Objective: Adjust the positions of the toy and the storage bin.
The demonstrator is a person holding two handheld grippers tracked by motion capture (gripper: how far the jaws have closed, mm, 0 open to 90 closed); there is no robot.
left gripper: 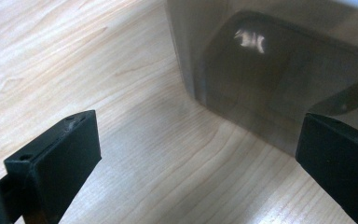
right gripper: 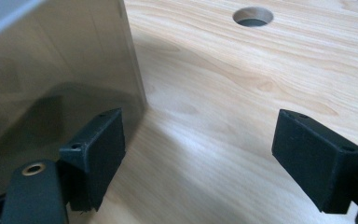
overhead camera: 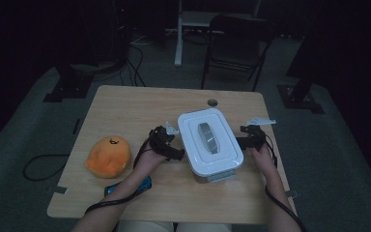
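Black jaws on both tools stand wide apart with nothing between them. Left gripper (overhead camera: 170, 140) sits just beside the left wall of the container (overhead camera: 210, 144); right gripper (overhead camera: 250, 137) just beside its right wall. In the left gripper view the left gripper (left gripper: 198, 161) faces a smoky translucent corner of the container (left gripper: 279, 79), one jaw near that wall, the other over bare wood. In the right gripper view the right gripper (right gripper: 198, 154) has one jaw close against the container (right gripper: 60, 70) wall; whether it touches I cannot tell.

Container: rectangular bin, white lid (overhead camera: 210, 135) with a grey recessed handle (overhead camera: 207, 137) in the middle, sitting right of centre on the table, toward the near edge.

Handling, judged: rigid plastic, walls smooth and glossy, so likely slippery for the pads. Probably light unless loaded; contents cannot be made out through the tinted wall. Body is far wider than either jaw span, so the likely holds are the overhanging lid rim on each side, or the centre handle. Pressing both sides evenly should keep it from twisting.

Surface: pale wood-grain table (overhead camera: 125, 108), level, with a cable hole (overhead camera: 212, 102) at the far edge. An orange plush toy (overhead camera: 108, 156) lies well to the left; a small blue object (overhead camera: 145, 183) sits near the left forearm.

Room: dim, grey floor, folding chair (overhead camera: 236, 43) and loose cables beyond the table.
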